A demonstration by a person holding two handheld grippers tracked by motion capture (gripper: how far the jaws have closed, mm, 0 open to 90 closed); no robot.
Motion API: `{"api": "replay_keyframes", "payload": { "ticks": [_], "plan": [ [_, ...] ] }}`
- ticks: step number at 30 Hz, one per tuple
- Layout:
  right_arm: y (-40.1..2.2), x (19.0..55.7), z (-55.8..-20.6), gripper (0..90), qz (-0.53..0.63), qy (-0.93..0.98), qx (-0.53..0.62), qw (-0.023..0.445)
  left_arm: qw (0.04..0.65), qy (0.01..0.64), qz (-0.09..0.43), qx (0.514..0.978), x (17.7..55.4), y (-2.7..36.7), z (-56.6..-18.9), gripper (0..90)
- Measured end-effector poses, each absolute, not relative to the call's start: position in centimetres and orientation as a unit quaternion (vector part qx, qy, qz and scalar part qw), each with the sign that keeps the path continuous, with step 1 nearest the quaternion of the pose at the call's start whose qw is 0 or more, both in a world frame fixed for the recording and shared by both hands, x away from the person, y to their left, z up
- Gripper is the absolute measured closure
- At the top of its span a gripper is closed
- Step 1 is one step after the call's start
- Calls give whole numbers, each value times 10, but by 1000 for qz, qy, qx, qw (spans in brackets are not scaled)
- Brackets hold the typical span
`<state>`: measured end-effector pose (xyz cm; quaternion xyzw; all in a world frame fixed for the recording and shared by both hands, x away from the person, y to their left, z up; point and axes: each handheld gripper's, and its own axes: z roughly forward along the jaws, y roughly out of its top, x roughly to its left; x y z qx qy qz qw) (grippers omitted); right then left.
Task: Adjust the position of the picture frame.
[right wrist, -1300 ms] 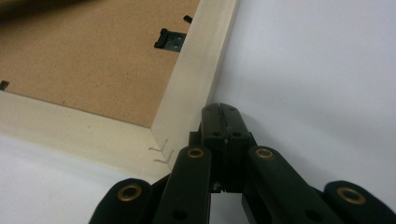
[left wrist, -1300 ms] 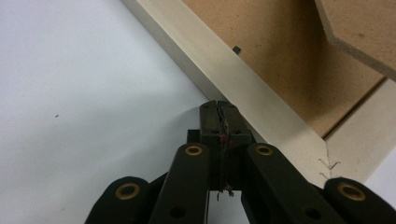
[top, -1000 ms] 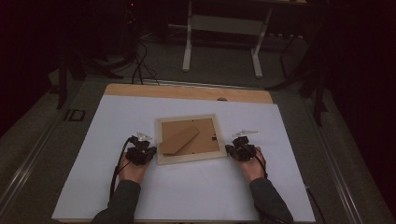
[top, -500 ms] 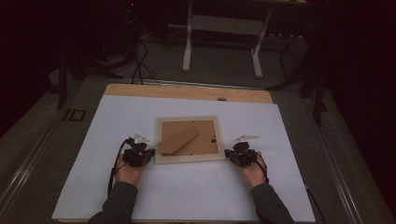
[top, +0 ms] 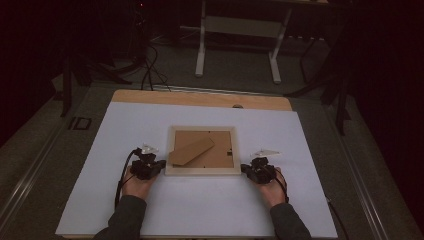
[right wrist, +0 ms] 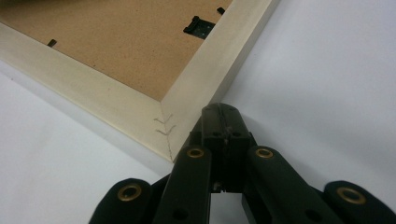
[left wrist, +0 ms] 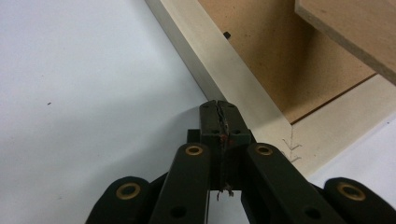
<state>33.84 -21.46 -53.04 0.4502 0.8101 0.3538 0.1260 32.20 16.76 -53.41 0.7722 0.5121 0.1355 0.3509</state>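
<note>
- We see the frame (top: 202, 171) face-down, mid-worktop (top: 100, 150).
- Left gripper (top: 161, 164): jaws closed, empty, at the frame's near-left corner.
- Right gripper (top: 244, 169): jaws closed, empty, at its near-right corner.

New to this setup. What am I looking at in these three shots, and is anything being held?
No robot here: a person holds a hand-held gripper in each hand. The high view looks down on a table under a white sheet. A picture frame lies face down, its brown backing and stand up. The left gripper and right gripper sit at the frame's two near corners. The other two shots come from cameras riding on each gripper, looking along its black jaws. Both pairs of jaws are shut, tips against the frame's outer edge, gripping nothing.
</note>
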Motion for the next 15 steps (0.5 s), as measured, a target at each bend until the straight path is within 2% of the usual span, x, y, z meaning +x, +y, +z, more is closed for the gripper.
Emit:
{"api": "replay_keyframes", "payload": {
  "ticks": [15],
  "plan": [
    [-219,333,-531,900,355,807,454,125,351,505,130,777,303,163,-534,900]
  ]
}}
